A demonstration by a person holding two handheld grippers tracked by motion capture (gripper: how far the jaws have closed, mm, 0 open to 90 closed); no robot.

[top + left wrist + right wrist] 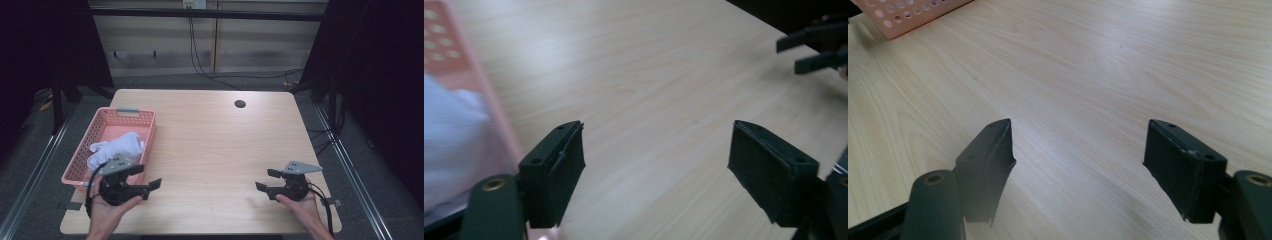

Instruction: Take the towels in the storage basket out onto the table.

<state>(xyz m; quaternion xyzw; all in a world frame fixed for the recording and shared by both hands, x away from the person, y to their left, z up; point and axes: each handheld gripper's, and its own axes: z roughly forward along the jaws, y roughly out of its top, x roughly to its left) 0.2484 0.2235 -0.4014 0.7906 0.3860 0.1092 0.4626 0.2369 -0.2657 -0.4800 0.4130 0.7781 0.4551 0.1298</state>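
I hold both grippers low over the table (210,145), jaws spread and empty. The left gripper (150,176) sits just beside the pink basket (145,131), where the white cloth (117,148) lies bunched: soft, light, probably best pinched at a raised fold. The right gripper (265,179) waits well apart.

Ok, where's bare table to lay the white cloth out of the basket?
The table is bare from the pink basket rightward to the far edge, apart from a small dark hole near the back. The widest patch lies between the left gripper and right gripper. The left edge is crowded: the basket holds the white cloth.
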